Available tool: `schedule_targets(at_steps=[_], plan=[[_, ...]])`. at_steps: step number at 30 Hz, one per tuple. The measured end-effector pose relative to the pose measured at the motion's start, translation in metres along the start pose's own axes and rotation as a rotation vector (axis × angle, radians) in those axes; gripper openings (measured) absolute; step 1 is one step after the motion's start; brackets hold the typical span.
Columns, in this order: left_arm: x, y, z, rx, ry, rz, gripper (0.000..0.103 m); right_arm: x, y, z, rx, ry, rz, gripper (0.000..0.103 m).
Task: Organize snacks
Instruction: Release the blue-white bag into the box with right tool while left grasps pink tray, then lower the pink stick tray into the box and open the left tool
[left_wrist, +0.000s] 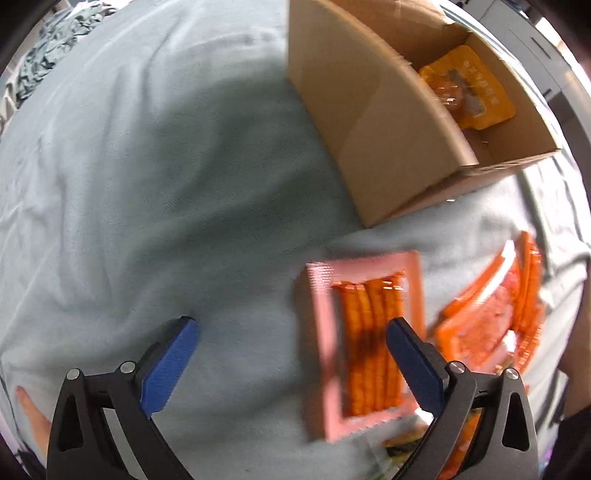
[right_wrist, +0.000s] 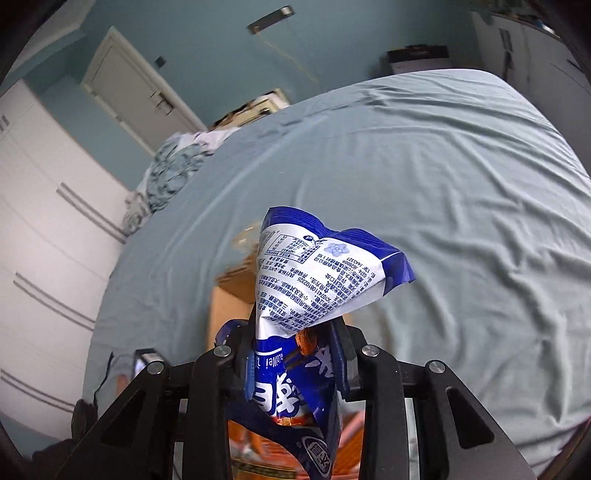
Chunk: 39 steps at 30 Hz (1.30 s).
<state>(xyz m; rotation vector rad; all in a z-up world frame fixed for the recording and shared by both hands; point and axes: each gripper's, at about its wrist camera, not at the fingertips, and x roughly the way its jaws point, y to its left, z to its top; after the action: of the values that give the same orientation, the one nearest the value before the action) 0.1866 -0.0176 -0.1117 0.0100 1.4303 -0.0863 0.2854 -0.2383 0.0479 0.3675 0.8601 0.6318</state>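
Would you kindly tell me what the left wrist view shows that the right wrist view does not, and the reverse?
Left wrist only: the open left hand-held gripper over a pink packet, more orange packets beside it, and an orange packet lying in the box.
Right wrist only: the right hand-held gripper shut on a blue packet, plus a door and a white wardrobe.
Both: the blue-grey sheet and the box.

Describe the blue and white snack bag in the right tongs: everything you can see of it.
The blue and white snack bag is glossy plastic film, its white back panel covered in printed text, with blue edges. It is crumpled and pinched at its middle between the pads of the right tongs, top end fanning out above the bed sheet, lower end hanging below. Nothing else touches it.
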Motion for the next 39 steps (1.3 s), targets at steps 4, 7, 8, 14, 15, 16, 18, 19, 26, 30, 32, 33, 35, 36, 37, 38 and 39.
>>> schedule_targets(at_steps=[4,7,8,14,15,16,18,19,26,30,32,33,35,36,37,38,39], plan=[[0.003,-0.022,-0.006,0.065,0.009,0.033,0.103,0.019,0.008,0.003,-0.035,0.021,0.024,0.030],[0.015,-0.044,-0.012,0.094,0.018,0.094,0.103,0.042,-0.003,0.013,-0.010,0.024,0.043,0.030],[0.015,-0.050,-0.012,0.101,-0.001,0.093,0.103,0.043,-0.005,0.016,-0.001,0.014,0.049,0.030],[0.010,-0.075,-0.017,0.159,-0.034,0.096,0.077,0.067,0.012,0.011,0.042,-0.072,0.061,0.033],[0.006,-0.079,-0.020,0.182,-0.044,0.084,0.058,0.076,0.015,0.007,0.029,-0.076,0.016,0.033],[0.000,-0.086,-0.022,0.208,-0.064,0.088,0.049,0.086,0.019,0.001,0.016,-0.084,-0.049,0.034],[-0.005,-0.093,-0.025,0.231,-0.060,0.067,0.037,0.098,0.021,-0.005,-0.019,-0.105,-0.201,0.040],[-0.007,-0.092,-0.026,0.223,-0.055,0.053,0.036,0.102,0.021,-0.007,-0.043,-0.115,-0.234,0.049],[-0.056,-0.068,-0.050,0.192,-0.128,-0.034,0.033,0.039,0.018,-0.025,-0.232,-0.245,-0.382,0.076],[-0.112,-0.047,-0.039,0.119,-0.229,-0.119,0.032,-0.006,0.002,-0.063,-0.282,-0.211,-0.505,0.079],[-0.135,-0.038,-0.021,0.095,-0.299,-0.147,0.032,-0.020,-0.004,-0.082,-0.216,-0.207,-0.534,0.079],[-0.146,-0.038,-0.009,0.079,-0.339,-0.157,0.032,-0.018,-0.013,-0.090,-0.160,-0.159,-0.521,0.079],[-0.161,-0.031,0.021,0.037,-0.399,-0.187,0.032,-0.005,-0.026,-0.094,-0.084,-0.038,-0.449,0.079],[-0.165,-0.029,0.027,0.015,-0.424,-0.200,0.032,0.002,-0.026,-0.094,-0.051,0.003,-0.425,0.079],[-0.163,-0.026,0.039,0.000,-0.442,-0.196,0.032,0.007,-0.024,-0.094,-0.035,0.018,-0.419,0.079],[-0.164,-0.027,0.049,-0.020,-0.461,-0.187,0.033,0.013,-0.023,-0.095,-0.033,0.030,-0.420,0.079],[-0.165,-0.027,0.058,-0.045,-0.478,-0.190,0.036,0.021,-0.018,-0.096,-0.046,0.039,-0.419,0.079]])
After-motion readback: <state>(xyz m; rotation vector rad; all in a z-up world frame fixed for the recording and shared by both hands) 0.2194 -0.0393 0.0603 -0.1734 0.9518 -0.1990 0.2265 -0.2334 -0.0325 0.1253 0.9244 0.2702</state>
